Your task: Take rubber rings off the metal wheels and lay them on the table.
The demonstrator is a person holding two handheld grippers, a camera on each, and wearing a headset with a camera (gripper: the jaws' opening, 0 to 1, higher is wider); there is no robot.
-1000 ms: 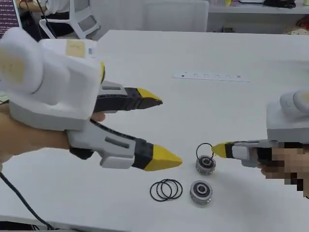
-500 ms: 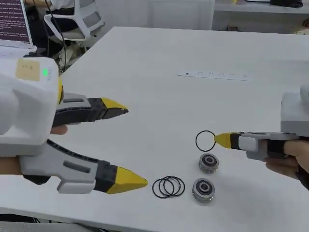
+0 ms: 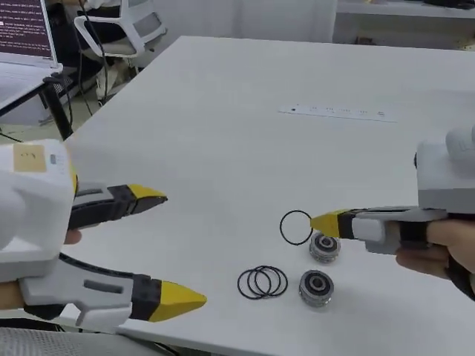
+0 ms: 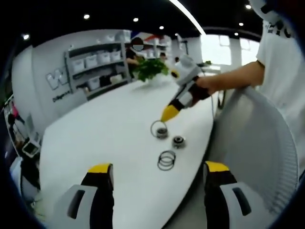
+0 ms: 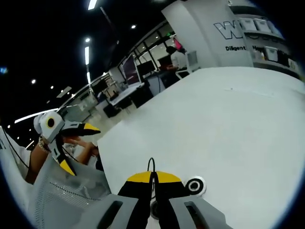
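Two metal wheels (image 3: 324, 247) (image 3: 316, 286) lie near the table's front edge. Left of the nearer one is a small pile of black rubber rings (image 3: 262, 282). My right gripper (image 3: 320, 222) comes in from the right, shut on one black ring (image 3: 295, 227), which hangs just left of the far wheel. That ring (image 5: 151, 164) shows edge-on between the shut jaws of the right gripper (image 5: 153, 179), with a wheel (image 5: 195, 185) beside them. My left gripper (image 3: 171, 248) stands open at the far left, nothing between its jaws. In its own view the left gripper (image 4: 158, 167) faces the ring pile (image 4: 166, 160).
A thin white strip (image 3: 335, 113) lies further back on the white table (image 3: 223, 111). The table's front edge runs just below the wheels and rings. An office chair (image 3: 122, 33) and a monitor (image 3: 26, 30) stand beyond the far left corner.
The right gripper has carried the ring up off the far wheel and a little to the left. The left gripper has drawn back to the left, away from the wheels.
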